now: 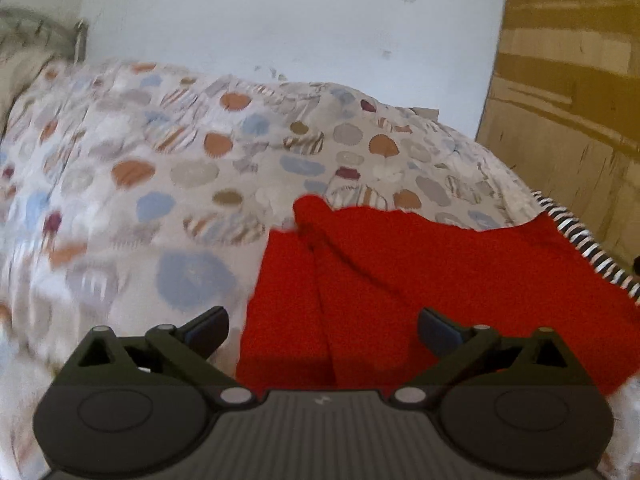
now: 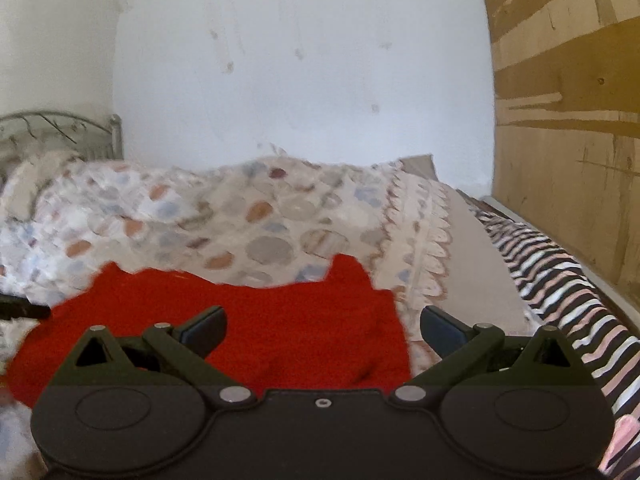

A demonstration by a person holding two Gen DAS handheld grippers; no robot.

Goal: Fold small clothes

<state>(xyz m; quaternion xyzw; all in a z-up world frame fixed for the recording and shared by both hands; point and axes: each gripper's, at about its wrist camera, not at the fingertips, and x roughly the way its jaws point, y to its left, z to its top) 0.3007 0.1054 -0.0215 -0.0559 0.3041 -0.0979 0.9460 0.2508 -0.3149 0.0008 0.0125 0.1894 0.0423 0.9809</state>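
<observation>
A small red knitted garment (image 1: 400, 264) lies flat on the patterned bedspread (image 1: 160, 168), with a fold ridge running down its left part. My left gripper (image 1: 322, 330) hovers over its near edge, jaws wide apart and nothing between the pads. In the right wrist view the same red garment (image 2: 256, 320) spreads across the lower middle. My right gripper (image 2: 322, 330) stands open above its right part, holding nothing. The tip of a dark object (image 2: 24, 310) pokes in at the garment's left edge.
A black-and-white striped cloth (image 2: 560, 292) lies along the bed's right side, also seen as a striped edge (image 1: 580, 240). A brown wooden panel (image 2: 568, 120) rises on the right, a white wall (image 2: 300, 80) behind, a metal headboard (image 2: 60, 132) at far left.
</observation>
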